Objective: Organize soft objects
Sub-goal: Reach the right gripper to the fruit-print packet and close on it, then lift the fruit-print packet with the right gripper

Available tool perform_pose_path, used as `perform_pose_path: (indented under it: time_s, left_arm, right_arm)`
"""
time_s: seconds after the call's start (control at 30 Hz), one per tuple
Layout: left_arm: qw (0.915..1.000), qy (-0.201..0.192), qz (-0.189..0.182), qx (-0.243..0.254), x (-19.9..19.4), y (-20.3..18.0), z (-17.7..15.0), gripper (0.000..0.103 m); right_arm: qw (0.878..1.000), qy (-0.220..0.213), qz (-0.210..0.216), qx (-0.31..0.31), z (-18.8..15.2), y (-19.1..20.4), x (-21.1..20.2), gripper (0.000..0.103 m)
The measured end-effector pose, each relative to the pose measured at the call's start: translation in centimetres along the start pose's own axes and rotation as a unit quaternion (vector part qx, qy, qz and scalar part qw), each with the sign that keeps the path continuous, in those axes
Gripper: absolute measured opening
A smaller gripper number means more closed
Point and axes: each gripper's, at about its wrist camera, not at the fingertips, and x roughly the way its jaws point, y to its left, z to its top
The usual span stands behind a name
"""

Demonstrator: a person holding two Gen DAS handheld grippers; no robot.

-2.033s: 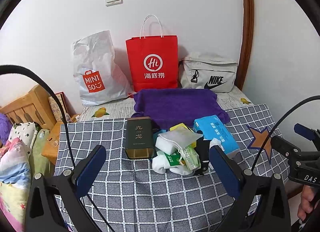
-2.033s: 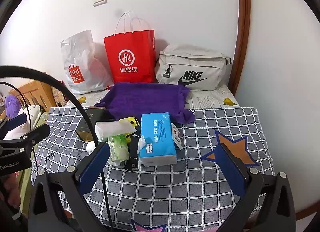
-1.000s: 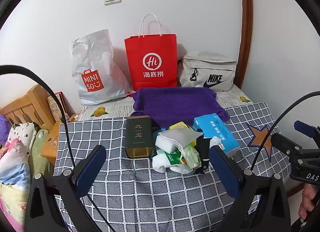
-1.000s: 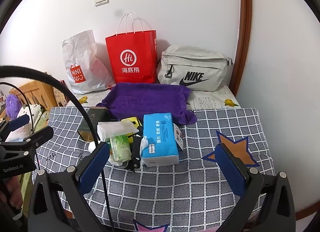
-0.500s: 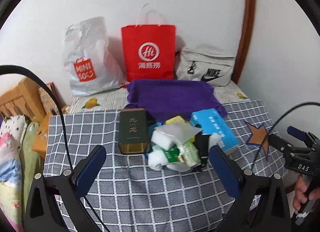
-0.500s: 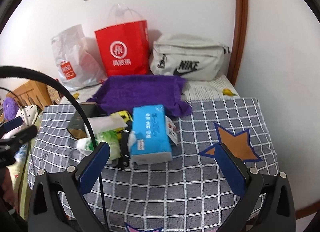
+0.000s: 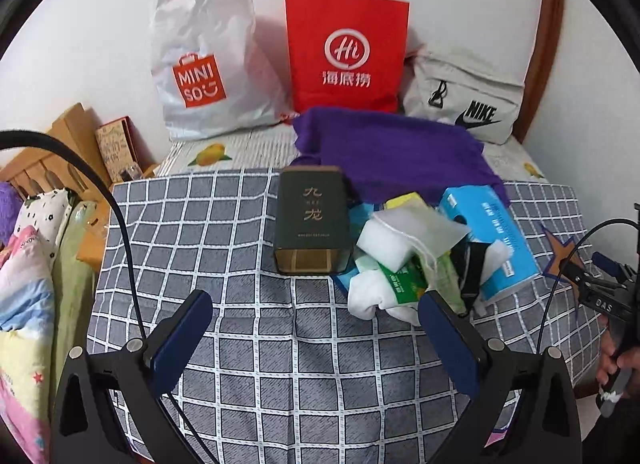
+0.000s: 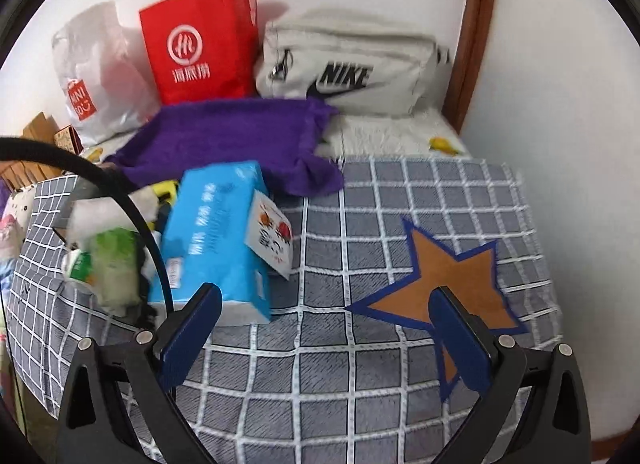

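A heap of small items lies mid-table on the grey checked cloth (image 7: 224, 232): a blue tissue pack (image 7: 490, 236) (image 8: 216, 236), white socks (image 7: 372, 296), a white mesh pouch (image 7: 404, 240), green wipes packets (image 7: 404, 280) (image 8: 112, 264) and a dark green tin (image 7: 312, 220). Behind them a purple towel (image 7: 392, 148) (image 8: 228, 140) is spread flat. My left gripper (image 7: 316, 324) hovers open just in front of the heap, holding nothing. My right gripper (image 8: 324, 324) is open and empty too, close over the cloth beside the tissue pack. The right gripper's frame (image 7: 608, 296) and a hand show at the left view's right edge.
Against the wall stand a white MINISO plastic bag (image 7: 204, 60), a red paper bag (image 7: 346, 44) (image 8: 200, 40) and a beige Nike bag (image 7: 464, 100) (image 8: 352, 64). An orange star patch (image 8: 444, 276) marks the cloth. Bedding and wooden furniture (image 7: 44, 168) lie left of the table.
Both grippers have moved forward and lower toward the heap; the items now loom larger. The right view has swung down and to the right and is motion-blurred. Both stay open.
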Motion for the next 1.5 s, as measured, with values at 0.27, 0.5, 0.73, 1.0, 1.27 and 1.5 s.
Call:
perform_pose_path:
  time_s: [0.27,0.5,0.73,1.0,1.27,1.5]
  left_arm:
    - [0.9992,0.038,0.007,0.007,3.2,-0.8,0.2,0.103]
    - [0.9979,0.060,0.015,0.021,5.2,-1.5,0.4,0.103]
    - [0.9963,0.076,0.027,0.027,6.5,-1.8,0.8,0.103]
    - [0.9945,0.089,0.033,0.043,7.5,-2.7,0.8,0.103]
    - [0.9943,0.092,0.028,0.045,7.8,-2.7,0.8,0.103]
    - [0.9942,0.095,0.029,0.041,7.8,-2.1,0.6,0.103]
  right_arm:
    - [0.999,0.014,0.015,-0.045,0.1,-1.4,4.6,0.101]
    - [0.991,0.005,0.059,-0.117,0.2,-0.9,6.9,0.099]
    - [0.982,-0.015,0.091,-0.167,0.9,-0.4,8.6,0.099]
    - [0.973,-0.062,0.123,-0.184,1.3,0.2,9.0,0.045]
    - [0.980,-0.059,0.123,-0.145,2.4,-0.4,9.3,0.031]
    - [0.986,-0.031,0.146,-0.076,4.2,-0.7,11.2,0.040]
